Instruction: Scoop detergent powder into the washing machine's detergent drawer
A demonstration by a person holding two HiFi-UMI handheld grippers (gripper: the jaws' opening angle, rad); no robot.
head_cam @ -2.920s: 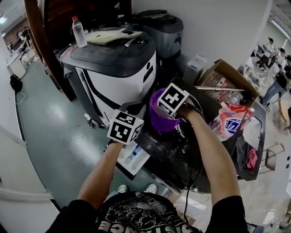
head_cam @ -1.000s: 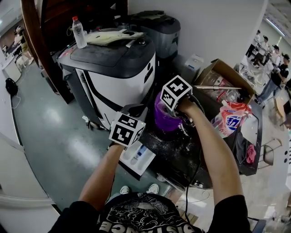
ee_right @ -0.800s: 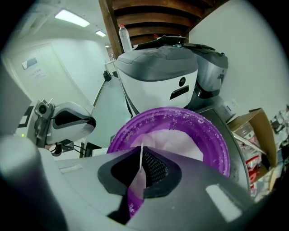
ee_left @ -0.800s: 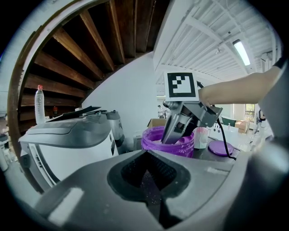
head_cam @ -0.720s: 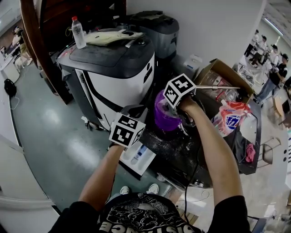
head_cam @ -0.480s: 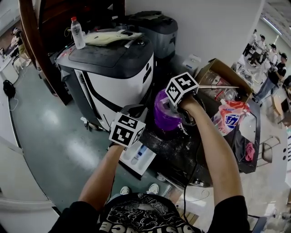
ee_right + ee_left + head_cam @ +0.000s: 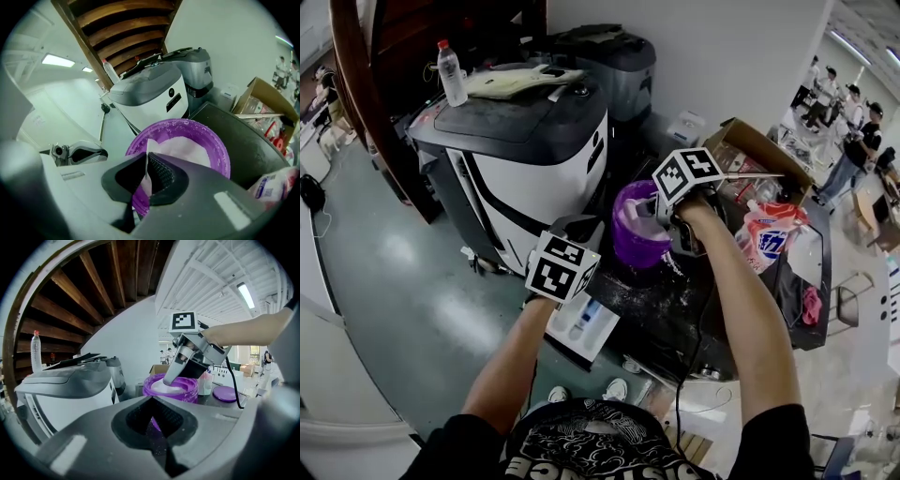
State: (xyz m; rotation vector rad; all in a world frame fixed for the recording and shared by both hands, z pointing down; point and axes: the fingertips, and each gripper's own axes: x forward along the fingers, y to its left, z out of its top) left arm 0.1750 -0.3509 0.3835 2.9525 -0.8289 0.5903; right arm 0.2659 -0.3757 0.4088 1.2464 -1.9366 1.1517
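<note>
Step in hand: scooping. We are clamping the scoop (image 7: 174,370) in the right tool (image 7: 146,186), its bowl in the purple tub's (image 7: 636,230) powder. Left tool (image 7: 159,448) is hovering closed and empty near the open detergent drawer (image 7: 581,323). Next, we judge: lifting level, carrying drawerward.

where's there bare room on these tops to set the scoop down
Two patches: the powder-dusted dark top between the purple tub and the person, and the front of the grey lid, before the flat cream item. Right of the tub is crowded: pouch, cardboard box.
</note>
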